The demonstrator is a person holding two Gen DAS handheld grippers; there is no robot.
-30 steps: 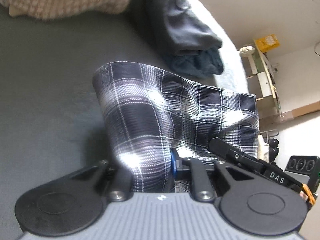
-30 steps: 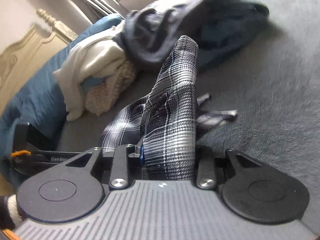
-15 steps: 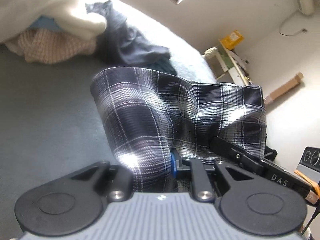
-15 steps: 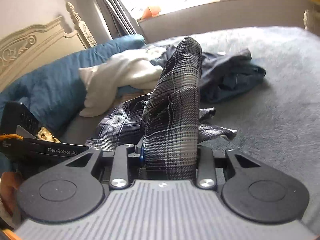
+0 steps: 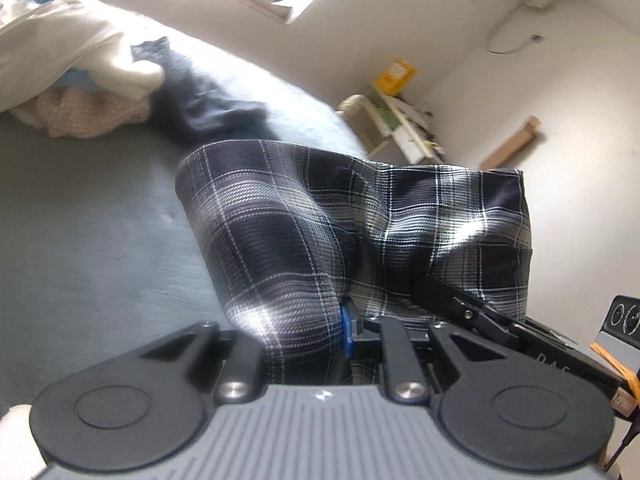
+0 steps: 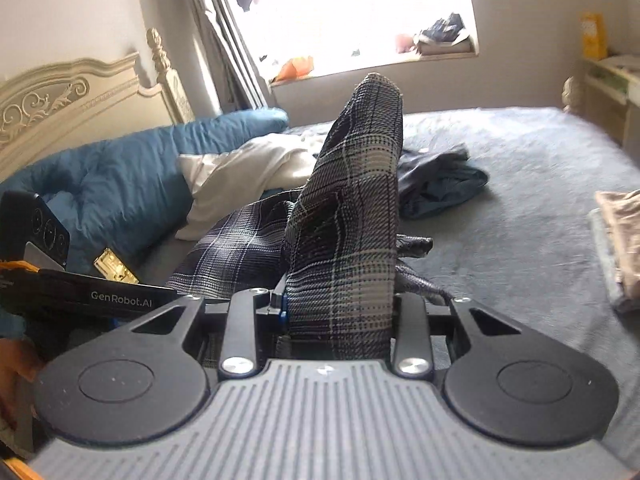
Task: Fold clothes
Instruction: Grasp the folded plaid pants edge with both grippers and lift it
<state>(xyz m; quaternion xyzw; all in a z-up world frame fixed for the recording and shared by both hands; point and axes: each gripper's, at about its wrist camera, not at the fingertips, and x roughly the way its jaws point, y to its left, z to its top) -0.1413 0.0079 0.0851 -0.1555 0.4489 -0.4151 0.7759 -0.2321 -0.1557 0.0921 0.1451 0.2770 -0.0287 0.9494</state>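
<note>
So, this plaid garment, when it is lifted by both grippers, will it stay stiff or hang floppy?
Probably floppy: the plaid garment bends over the left gripper and sags in folds between the two. It looks thin and light, so likely easy to lift. The part over the right gripper droops toward the bed, so loose ends may swing.

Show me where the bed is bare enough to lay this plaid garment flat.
Bare grey bedcover lies right of the dark clothes heap, up to the folded pile at the right edge. Crowded: toward the headboard, where the white garment and blue duvet bunch together.
</note>
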